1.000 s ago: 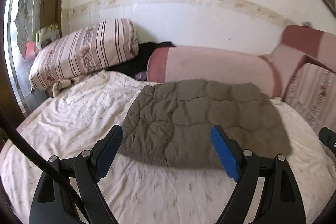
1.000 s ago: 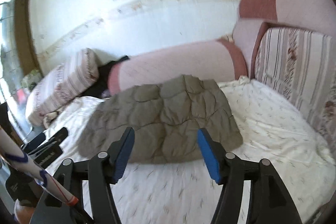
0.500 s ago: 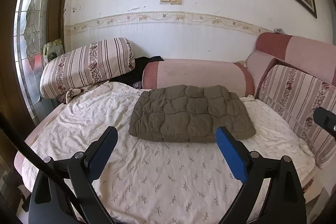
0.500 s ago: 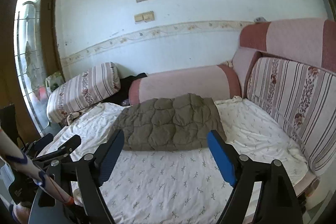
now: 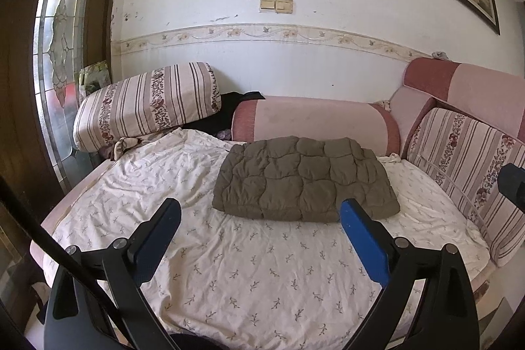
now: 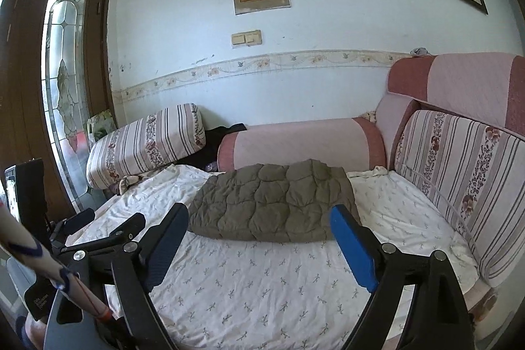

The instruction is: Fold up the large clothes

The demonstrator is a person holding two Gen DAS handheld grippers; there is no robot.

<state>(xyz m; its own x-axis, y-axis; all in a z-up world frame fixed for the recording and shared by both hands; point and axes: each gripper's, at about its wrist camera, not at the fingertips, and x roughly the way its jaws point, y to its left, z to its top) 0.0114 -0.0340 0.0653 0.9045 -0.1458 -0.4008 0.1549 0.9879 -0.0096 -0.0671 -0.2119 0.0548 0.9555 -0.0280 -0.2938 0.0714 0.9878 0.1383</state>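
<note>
left gripper (image 5: 259, 218): wide open, holding nothing, hovering over the near part of the floral sheet (image 5: 249, 277). quilted olive garment (image 5: 303, 177): folded into a thick block, lying ahead of both grippers, well apart, toward the pink bolster (image 5: 315, 120). probably soft, puffy, light but bulky, liable to spring open; best pinched at a corner or along the near folded edge. right gripper (image 6: 259, 223): equally spread, empty, same standoff.
</note>
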